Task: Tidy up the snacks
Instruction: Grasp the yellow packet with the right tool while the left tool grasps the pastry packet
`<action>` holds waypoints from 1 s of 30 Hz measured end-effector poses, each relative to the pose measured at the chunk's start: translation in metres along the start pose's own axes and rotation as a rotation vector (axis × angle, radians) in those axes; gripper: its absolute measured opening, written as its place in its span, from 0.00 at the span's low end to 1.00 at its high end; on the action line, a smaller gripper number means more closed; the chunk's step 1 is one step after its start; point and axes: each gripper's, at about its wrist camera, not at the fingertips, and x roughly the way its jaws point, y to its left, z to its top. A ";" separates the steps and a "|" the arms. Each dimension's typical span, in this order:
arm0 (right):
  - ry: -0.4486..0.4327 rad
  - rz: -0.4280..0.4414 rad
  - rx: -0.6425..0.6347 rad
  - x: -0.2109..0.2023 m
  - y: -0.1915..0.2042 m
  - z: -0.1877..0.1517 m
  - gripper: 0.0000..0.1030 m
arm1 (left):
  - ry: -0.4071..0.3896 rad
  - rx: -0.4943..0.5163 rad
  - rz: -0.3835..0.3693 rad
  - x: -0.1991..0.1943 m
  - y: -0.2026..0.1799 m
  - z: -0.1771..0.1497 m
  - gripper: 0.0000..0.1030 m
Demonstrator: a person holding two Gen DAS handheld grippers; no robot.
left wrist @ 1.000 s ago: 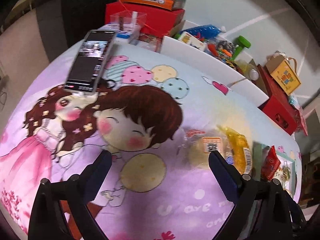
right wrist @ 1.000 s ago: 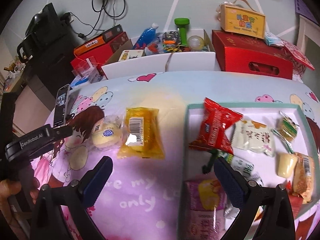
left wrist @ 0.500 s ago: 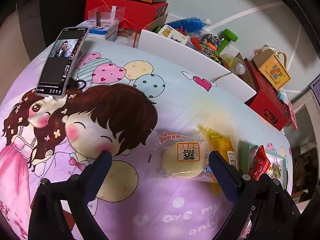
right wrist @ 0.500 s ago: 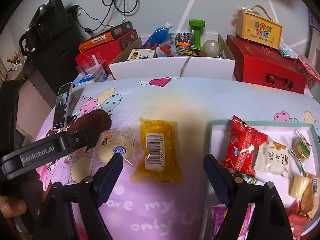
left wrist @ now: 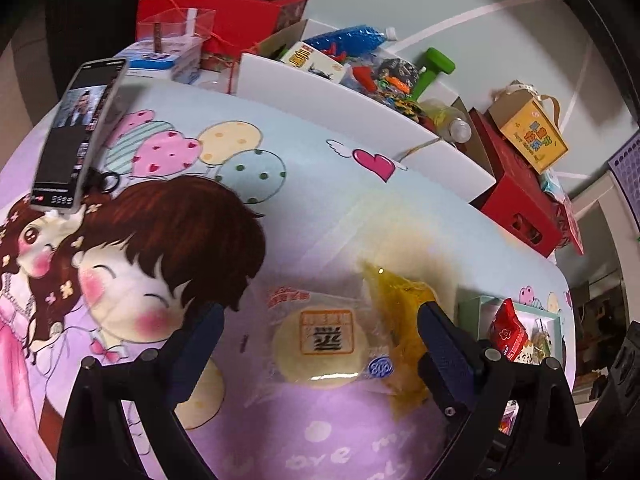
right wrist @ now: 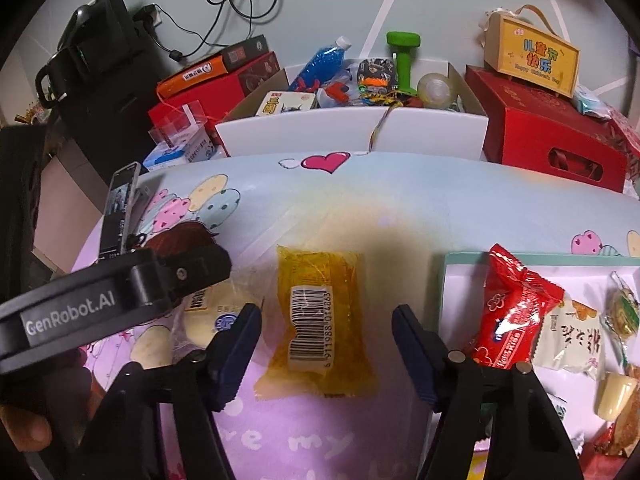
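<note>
- Both grippers had closed in on the two loose snacks since the earlier frames: the round pastry packet [left wrist: 320, 344] had come to sit between the fingers of the left gripper [left wrist: 320, 332], and the right gripper's fingers had narrowed around the yellow packet [right wrist: 320, 320].
- Left gripper's fingers stood wide apart, gripping nothing; the pastry packet lay on the cartoon-print cloth [left wrist: 320, 184] between them, nearer the right finger.
- The yellow packet [left wrist: 400, 320] lay just beyond that right fingertip, overlapping the pastry packet's edge.
- Right gripper [right wrist: 326, 320] was also spread, fingers [right wrist: 240, 336] flanking the yellow packet without touching it, barcode side up.
- To the right of its right finger sat the white tray [right wrist: 452, 280], holding a red packet [right wrist: 516, 316] and a white packet [right wrist: 572, 332] among other snacks.
- Left of its left finger, the left gripper's black body [right wrist: 100, 304] crossed over the pastry packet [right wrist: 208, 312].
- Far ahead and left of the left gripper, a phone [left wrist: 76, 136] leaned upright, screen lit.
</note>
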 end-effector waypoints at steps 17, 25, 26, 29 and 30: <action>0.054 -0.012 -0.042 0.032 0.007 -0.007 0.57 | 0.106 0.011 0.091 0.037 0.005 -0.009 0.94; 0.076 -0.017 -0.038 0.040 0.007 -0.010 0.56 | 0.115 0.021 0.102 0.041 0.001 -0.011 0.94; 0.077 -0.017 -0.036 0.040 0.007 -0.010 0.55 | 0.116 0.020 0.102 0.044 -0.001 -0.011 0.94; 0.077 -0.014 -0.038 0.040 0.007 -0.011 0.53 | 0.117 0.024 0.106 0.046 -0.003 -0.011 0.94; 0.077 -0.015 -0.040 0.040 0.007 -0.011 0.53 | 0.116 0.026 0.108 0.046 -0.004 -0.011 0.94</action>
